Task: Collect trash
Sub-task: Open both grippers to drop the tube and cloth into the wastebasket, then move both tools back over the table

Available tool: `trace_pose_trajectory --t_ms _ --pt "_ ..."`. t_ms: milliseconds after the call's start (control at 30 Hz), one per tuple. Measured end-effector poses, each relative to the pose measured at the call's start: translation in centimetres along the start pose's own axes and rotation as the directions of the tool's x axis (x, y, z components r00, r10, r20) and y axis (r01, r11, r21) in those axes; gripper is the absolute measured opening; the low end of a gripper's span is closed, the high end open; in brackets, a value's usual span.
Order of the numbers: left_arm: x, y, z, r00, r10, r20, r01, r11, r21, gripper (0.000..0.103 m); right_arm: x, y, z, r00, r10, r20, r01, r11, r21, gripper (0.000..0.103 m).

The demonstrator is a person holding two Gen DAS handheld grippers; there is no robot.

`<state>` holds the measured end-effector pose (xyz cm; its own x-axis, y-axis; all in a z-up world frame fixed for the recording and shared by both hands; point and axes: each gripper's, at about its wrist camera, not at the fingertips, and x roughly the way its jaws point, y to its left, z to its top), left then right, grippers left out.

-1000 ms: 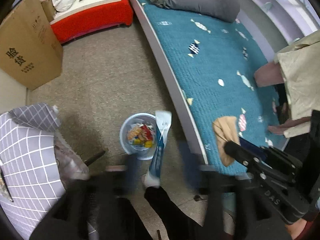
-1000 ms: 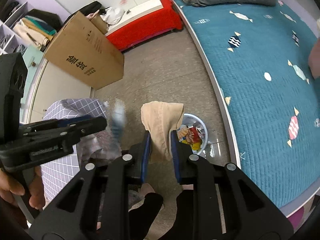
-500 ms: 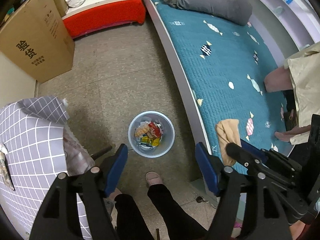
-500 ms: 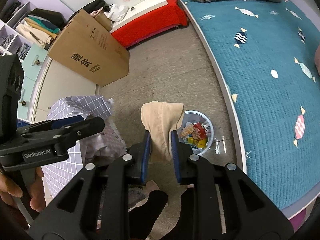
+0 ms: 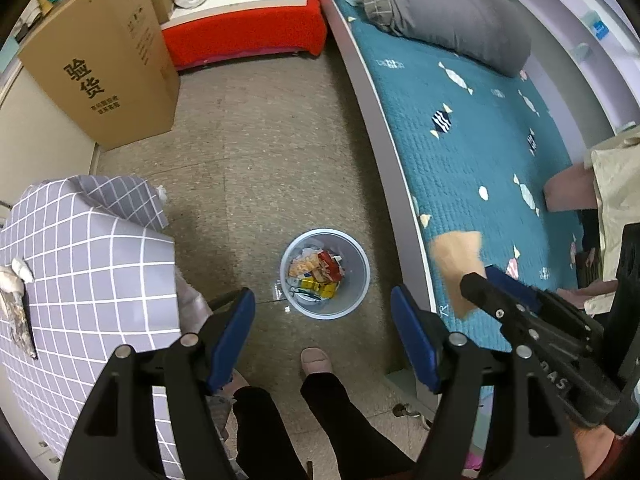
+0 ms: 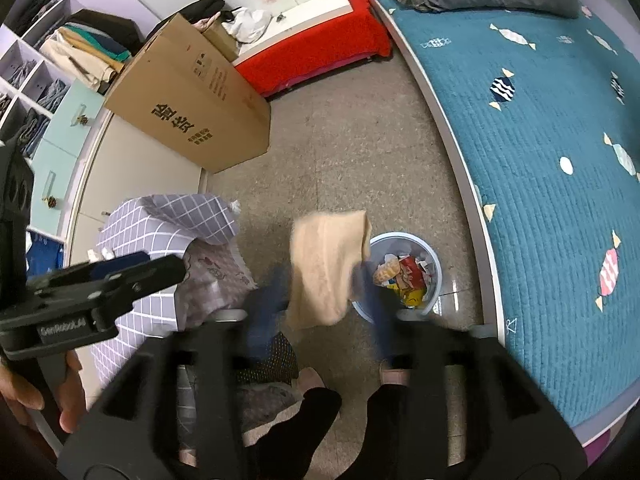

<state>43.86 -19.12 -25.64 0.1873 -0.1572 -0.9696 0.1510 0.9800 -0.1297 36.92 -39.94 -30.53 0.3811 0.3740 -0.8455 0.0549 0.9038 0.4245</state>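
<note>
Tan paper scrap (image 6: pixel 326 268), one bin (image 6: pixel 436 270).

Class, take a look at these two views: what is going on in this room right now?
A person is collecting trash with a handheld gripper in each hand, standing over a small bin on the floor beside the bed. The bin already holds wrappers. The right gripper has just been opening; a tan cloth-like piece sits between its blurred fingers, beside the bin in the picture rather than over it. The left gripper is open and empty.
</note>
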Motion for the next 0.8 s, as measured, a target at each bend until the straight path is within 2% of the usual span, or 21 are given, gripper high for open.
trace_pose_trajectory --t_ms 500,667,800 --pt "-0.8 3.8 -1.3 1.000 0.009 0.005 -0.008 0.999 -0.053 0.070 1.3 3.8 -0.3 1.000 0.009 -0.019 -0.010 0.999 -0.037 0.061" --pt "-1.4 7.1 -2.3 1.000 0.017 0.012 -0.016 0.996 -0.091 0.070 2.6 7.0 -0.7 0.999 0.027 -0.039 -0.030 0.997 -0.077 0.061" --pt "-2.6 11.1 -3.2 0.999 0.032 0.035 -0.026 0.988 -0.153 0.070 3.8 10.5 -0.9 0.997 0.050 -0.056 -0.056 0.991 -0.125 0.061"
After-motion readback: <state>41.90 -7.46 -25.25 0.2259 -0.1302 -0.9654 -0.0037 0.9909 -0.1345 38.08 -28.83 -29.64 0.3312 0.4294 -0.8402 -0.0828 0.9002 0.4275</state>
